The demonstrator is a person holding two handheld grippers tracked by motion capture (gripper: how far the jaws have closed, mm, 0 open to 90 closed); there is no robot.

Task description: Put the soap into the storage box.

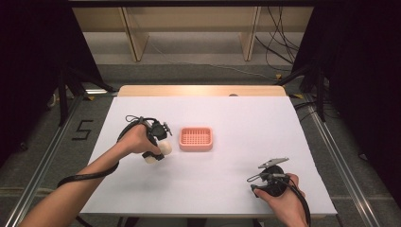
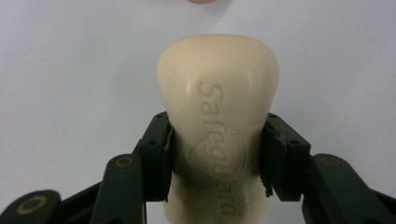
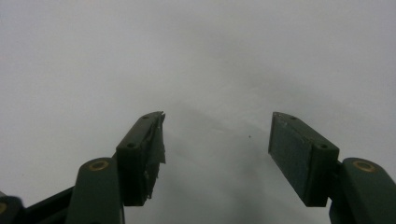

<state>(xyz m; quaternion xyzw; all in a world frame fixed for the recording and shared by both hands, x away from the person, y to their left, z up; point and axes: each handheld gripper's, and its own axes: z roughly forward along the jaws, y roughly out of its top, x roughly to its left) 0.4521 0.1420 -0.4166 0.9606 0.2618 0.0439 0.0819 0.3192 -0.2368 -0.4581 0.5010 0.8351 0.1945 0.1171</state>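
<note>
High view: a cream soap bar (image 1: pixel 158 152) is seen clamped in the left gripper (image 1: pixel 160 149), held just off the white table (image 1: pixel 227 189), to the left of a pink soap dish (image 1: pixel 195 138). The dish lies just beside the bar, a small gap being left between them, slightly farther from the person. The dish's long axis is laid across the table, left to right. The right gripper (image 1: pixel 257 187) is kept well apart, near the table's front edge, so the left hand (image 1: pixel 137 140) is judged the nearer one for any placing into the dish.

Left gripper view: the soap bar (image 2: pixel 218 126) is shown pinched at its waist by both black pads (image 2: pixel 158 158), its long axis running straight out along the jaws, with the moulded lettering facing the camera. A sliver of the pink soap dish (image 2: pixel 202 1) is caught at the top edge, directly ahead of the bar's far end, so a forward carry is what the next move appears to call for.

Right gripper view: the right gripper (image 3: pixel 217 140) is seen with its jaws spread wide and nothing between them, above bare white surface.
</note>
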